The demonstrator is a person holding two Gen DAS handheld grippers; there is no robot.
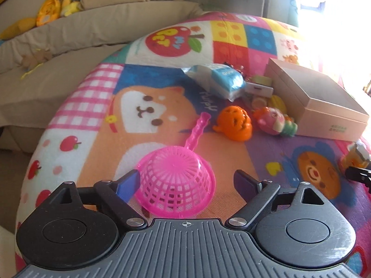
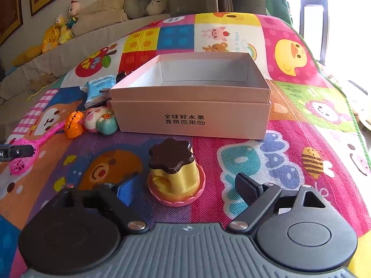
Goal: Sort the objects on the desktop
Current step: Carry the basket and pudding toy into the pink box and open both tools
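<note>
A pink plastic strainer (image 1: 176, 180) lies upside down on the patterned mat, handle pointing away. My left gripper (image 1: 186, 184) is open around its bowl, left pad touching it. A toy pudding (image 2: 175, 173) with a brown top on a pink saucer stands between the fingers of my open right gripper (image 2: 183, 188). An open pink cardboard box (image 2: 192, 106) stands behind it, empty inside; it also shows in the left wrist view (image 1: 324, 99). An orange pumpkin toy (image 1: 235, 122) and a pink squishy doll (image 1: 274, 121) lie beside the box.
A blue-and-white tissue pack (image 1: 220, 80), a small white box (image 1: 258, 89) and small items lie behind the toys. A beige sofa (image 1: 69, 34) with plush toys stands beyond the mat's left edge. Bright window light is at the right.
</note>
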